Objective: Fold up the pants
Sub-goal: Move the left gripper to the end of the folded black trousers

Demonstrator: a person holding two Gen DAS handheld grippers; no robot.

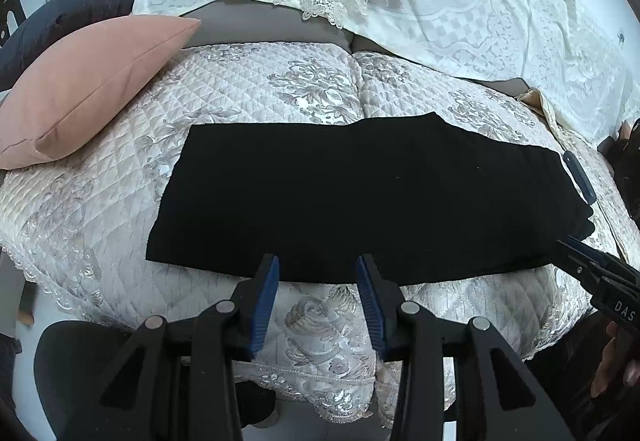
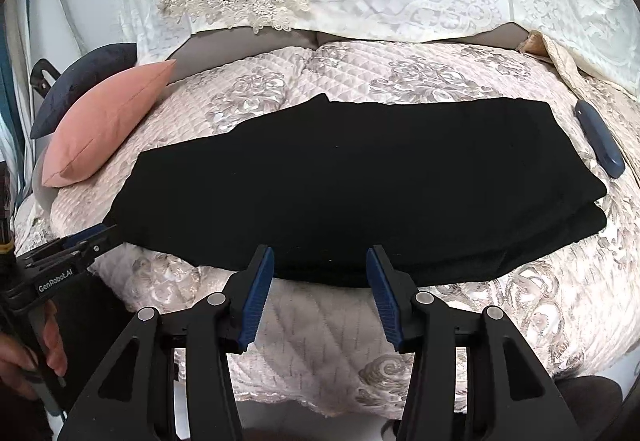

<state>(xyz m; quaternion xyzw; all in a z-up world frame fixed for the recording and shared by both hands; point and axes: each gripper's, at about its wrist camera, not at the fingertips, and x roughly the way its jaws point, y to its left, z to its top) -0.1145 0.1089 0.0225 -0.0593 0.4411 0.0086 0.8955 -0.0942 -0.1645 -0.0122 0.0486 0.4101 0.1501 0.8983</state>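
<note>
Pants [image 1: 360, 197] are lying flat on the quilted bed [image 1: 320, 89], seemingly folded lengthwise already; I'm holding my left hand-held gripper [image 1: 318, 273] and right hand-held gripper [image 2: 320, 265] wide open, empty, at their near edge, cross-folds remaining.

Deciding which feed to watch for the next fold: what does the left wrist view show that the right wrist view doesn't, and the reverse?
Only the left wrist view shows the right gripper from outside, near the pants' right end. Only the right wrist view shows the left gripper from outside, at the pants' left end, and the stacked layers there. Both show the black pants lying flat on the quilted cover, the pink pillow, the blue case, and open jaws.
</note>
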